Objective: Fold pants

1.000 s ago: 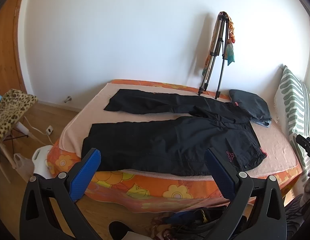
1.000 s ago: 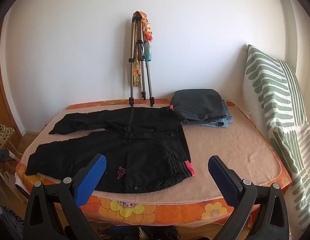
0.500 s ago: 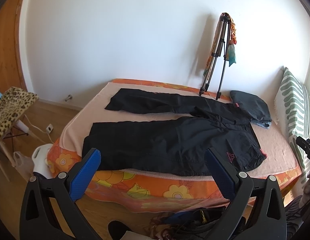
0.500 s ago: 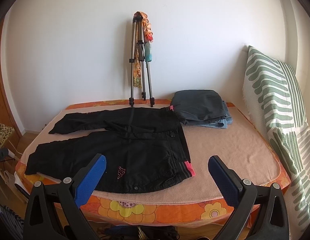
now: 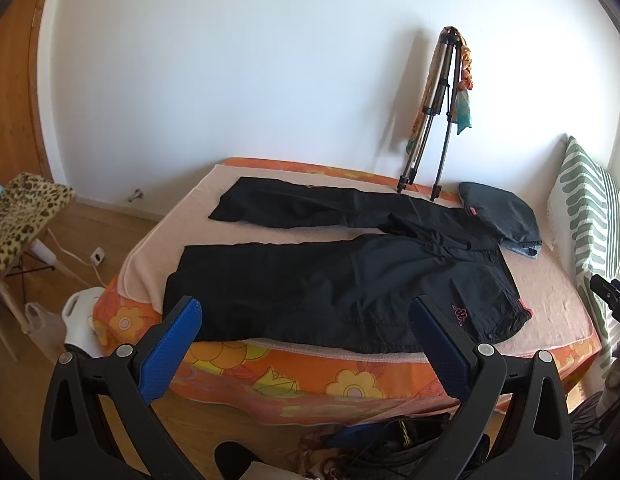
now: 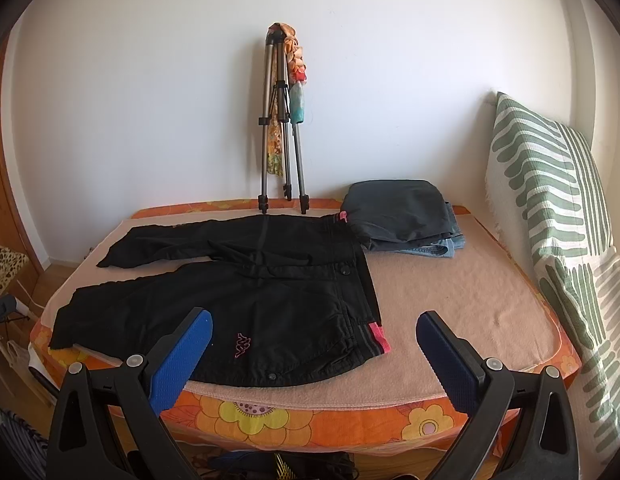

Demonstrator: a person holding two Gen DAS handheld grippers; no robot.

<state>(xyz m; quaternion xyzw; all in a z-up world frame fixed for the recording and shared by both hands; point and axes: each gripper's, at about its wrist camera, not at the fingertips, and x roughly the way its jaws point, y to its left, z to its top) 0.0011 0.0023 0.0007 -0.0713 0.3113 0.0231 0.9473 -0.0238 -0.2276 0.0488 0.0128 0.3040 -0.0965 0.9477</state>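
Black pants (image 5: 342, 276) lie spread flat on a bed covered by a pink blanket (image 5: 558, 312), legs apart and pointing left, waist with a pink tab to the right. They also show in the right wrist view (image 6: 245, 300). My left gripper (image 5: 305, 340) is open and empty, held in front of the bed's near edge, apart from the pants. My right gripper (image 6: 314, 348) is open and empty, in front of the waist end.
A stack of folded clothes (image 6: 402, 216) lies at the back right of the bed. A tripod (image 6: 279, 128) leans on the wall behind. A green-striped pillow (image 6: 558, 216) stands at the right. A leopard-print ironing board (image 5: 21, 220) stands left, bags on the floor below.
Both views have barely shifted; the left gripper has drifted slightly. The pants lie as before and both grippers stay open.
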